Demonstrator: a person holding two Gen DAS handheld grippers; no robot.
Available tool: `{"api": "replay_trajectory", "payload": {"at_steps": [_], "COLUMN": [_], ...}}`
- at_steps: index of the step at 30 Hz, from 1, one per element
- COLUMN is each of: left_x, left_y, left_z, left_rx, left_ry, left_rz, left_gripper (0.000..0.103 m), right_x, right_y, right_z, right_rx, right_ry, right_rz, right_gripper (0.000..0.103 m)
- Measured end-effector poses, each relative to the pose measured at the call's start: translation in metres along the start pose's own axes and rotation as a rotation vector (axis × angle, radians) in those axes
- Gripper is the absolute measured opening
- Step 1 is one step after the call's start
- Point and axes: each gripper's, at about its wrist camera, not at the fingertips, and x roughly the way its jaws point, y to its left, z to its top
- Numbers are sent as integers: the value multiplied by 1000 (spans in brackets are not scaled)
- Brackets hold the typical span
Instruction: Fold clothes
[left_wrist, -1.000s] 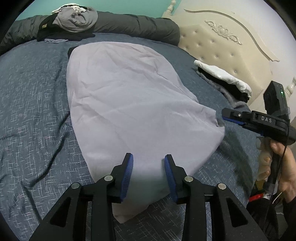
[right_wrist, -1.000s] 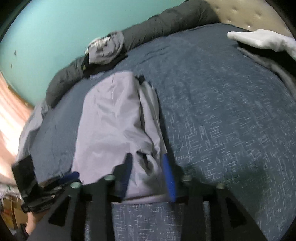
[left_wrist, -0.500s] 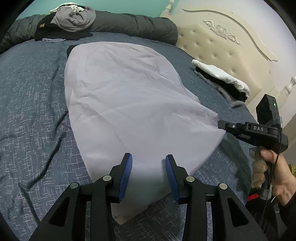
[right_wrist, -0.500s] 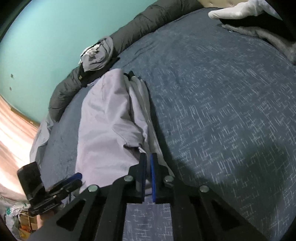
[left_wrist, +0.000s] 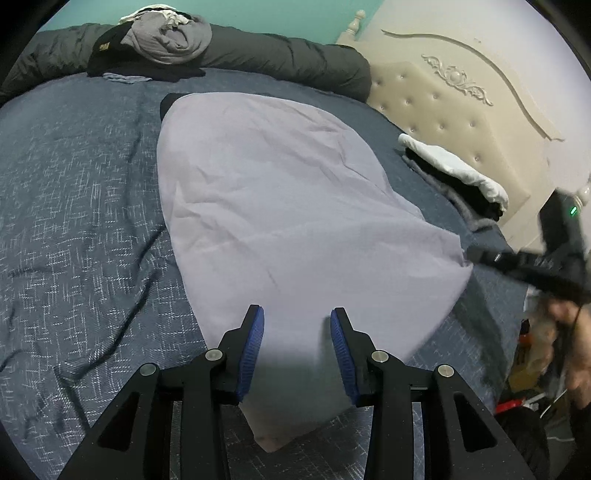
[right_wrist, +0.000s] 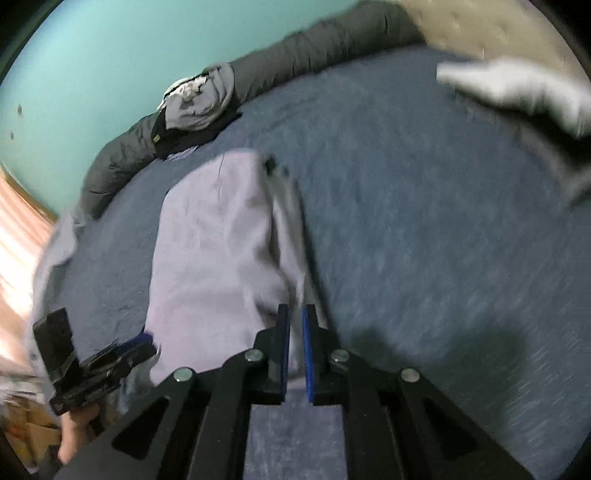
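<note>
A: Start with the bed (left_wrist: 74, 192).

B: Blue bedspread, a lilac garment (left_wrist: 288, 206) spread nearly flat across the middle. It is the 1 piece being worked on. A rolled dark quilt (left_wrist: 288, 59) lies along the far edge with a heap of grey clothes (left_wrist: 166, 37) on it, and a small stack (left_wrist: 454, 177) sits by the headboard (left_wrist: 461, 103).

A: How far along?

B: Early, I'd judge. The garment lies open as 1 broad sheet with no fold across it. In the right wrist view its right-hand edge looks doubled in on itself, though blur makes that hard to confirm. The stack by the headboard looks like finished pieces; the grey heap looks unfolded.

A: Which way does it point?

B: Its long axis runs from the person's side of the bed away toward the quilt. The far end is rounded, with a dark patch at its far left corner; the near end is wider, with 2 corners toward the tools.

A: And the tools?

B: The left tool (left_wrist: 297, 343) is spread, its fingers straddling the near hem without pressing it. The right tool (right_wrist: 293, 343) is pressed almost together, pinching the garment's near right corner, which is drawn up off the bed.
</note>
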Motion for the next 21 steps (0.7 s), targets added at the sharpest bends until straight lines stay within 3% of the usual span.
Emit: {"api": "replay_trajectory", "payload": {"at_steps": [3,7,16,21], "left_x": [1,3,7,6], "left_y": [1,-1,-1,5], "left_z": [-2,-3,-5,-5], "left_rx": [-3,-1,6,-14], "left_ry": [1,4,10,14], "left_rz": [-4,-3,-2,-31], "left_gripper": [41,41,41,41], "right_x": [-15,16,143,186], "right_y": [15,45,104,103], "right_z": [24,65,121,131], "right_rx": [-57,-170,-360,-407], "right_ry": [-49,-21,169,238], "right_rz": [-44,-19,-40,-108], "right_gripper": [6,6,6,6]}}
